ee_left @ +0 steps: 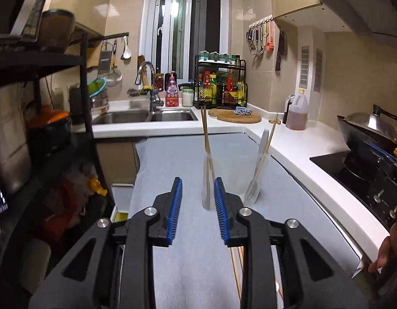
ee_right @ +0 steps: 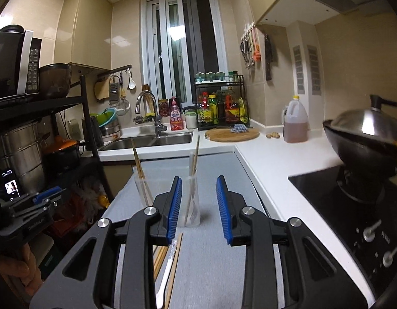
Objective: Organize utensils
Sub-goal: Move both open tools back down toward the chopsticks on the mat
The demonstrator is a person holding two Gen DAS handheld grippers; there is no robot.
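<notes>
Now both grippers, left (ee_left: 198,193) and right (ee_right: 199,193), hold fingers apart, empty, above chopsticks (ee_right: 172,265)

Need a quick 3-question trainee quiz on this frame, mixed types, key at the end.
1. True or false: the right gripper is shut on a chopstick.
2. How many clear glasses stand on the grey mat? A) one B) two C) four
3. Fill in: the loose chopsticks and white spoon lie flat on the ____.

Key:
1. False; both it and the left gripper are open and empty.
2. B: the left glass holds chopsticks, the right glass holds a chopstick and a plastic utensil.
3. Mat.
</notes>
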